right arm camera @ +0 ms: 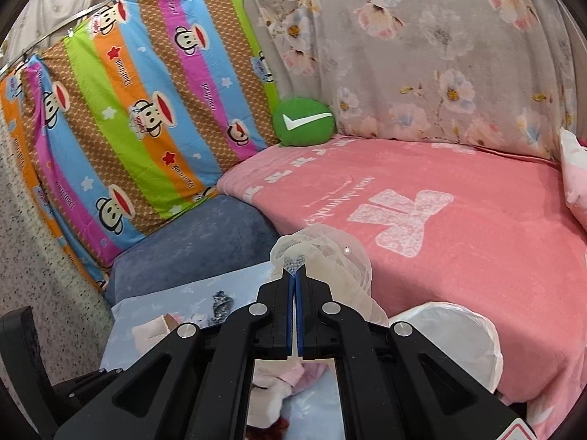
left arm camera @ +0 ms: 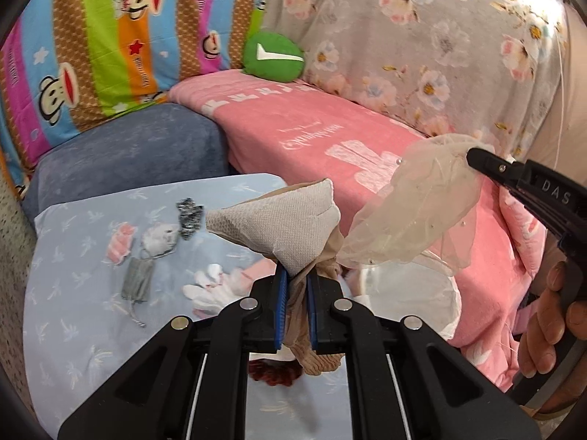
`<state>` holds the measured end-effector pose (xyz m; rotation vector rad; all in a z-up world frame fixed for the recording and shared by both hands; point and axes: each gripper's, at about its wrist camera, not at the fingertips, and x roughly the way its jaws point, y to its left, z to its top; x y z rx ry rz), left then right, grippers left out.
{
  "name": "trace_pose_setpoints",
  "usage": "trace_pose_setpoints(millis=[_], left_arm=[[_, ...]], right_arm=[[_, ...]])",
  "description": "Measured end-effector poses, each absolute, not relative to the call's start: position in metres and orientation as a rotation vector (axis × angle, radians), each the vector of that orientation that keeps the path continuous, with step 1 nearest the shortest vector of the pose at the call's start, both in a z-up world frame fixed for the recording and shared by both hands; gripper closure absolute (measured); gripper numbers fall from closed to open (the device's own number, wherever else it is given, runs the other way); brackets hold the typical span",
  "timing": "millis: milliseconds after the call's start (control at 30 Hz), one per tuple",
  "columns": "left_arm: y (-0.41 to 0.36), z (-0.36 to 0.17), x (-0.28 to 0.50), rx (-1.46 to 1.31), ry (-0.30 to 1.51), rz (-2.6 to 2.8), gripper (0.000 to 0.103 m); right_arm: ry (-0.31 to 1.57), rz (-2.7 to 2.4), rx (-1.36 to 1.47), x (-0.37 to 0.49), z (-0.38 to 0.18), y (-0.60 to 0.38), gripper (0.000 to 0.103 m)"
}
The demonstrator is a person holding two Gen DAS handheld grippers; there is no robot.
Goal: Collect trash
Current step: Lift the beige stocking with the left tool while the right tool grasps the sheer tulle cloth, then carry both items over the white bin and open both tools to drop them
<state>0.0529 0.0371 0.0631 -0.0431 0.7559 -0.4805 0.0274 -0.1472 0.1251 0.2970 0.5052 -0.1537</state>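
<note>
Both claws pinching cloth.
Left gripper (left arm camera: pixel 293 278) clamped on beige sock (left arm camera: pixel 279 223); right gripper (right arm camera: pixel 296 278) pinching sheer mesh (right arm camera: pixel 330 256), white basket (right arm camera: pixel 462 333) at four o'clock.

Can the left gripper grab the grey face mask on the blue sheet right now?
Probably not: the left gripper is shut on a beige stocking, so its jaws are occupied. Nothing covers the grey face mask itself.

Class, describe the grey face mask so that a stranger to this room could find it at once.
Start at the pale blue sheet in front of the pink blanket. On its left part lies a small cluster of scraps; the grey face mask is nearest the camera. It alone is a flat grey rectangle with thin ear loops.
</note>
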Motion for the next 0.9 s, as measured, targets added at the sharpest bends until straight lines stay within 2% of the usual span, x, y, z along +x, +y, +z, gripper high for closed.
trace_pose_setpoints(millis=[600,800,867,900], left_arm=[[-0.099,0.043,0.049,0.058,0.846,-0.739,0.092],[-0.123,0.033,0.047,0.081,0.866,-0.768,0.091],[-0.129,0.031,0.048,0.085,0.869,-0.765,0.082],[-0.133,0.030,0.049,0.092,0.869,-0.755,0.067]], right_arm=[[0.570,-0.357,0.378,-0.019,0.076,-0.266,0.102],[0.585,-0.367,0.397,-0.022,0.065,-0.281,0.096],[0.590,-0.368,0.394,-0.022,0.064,-0.282,0.096],[0.592,-0.368,0.393,-0.022,0.063,-0.283,0.095]])
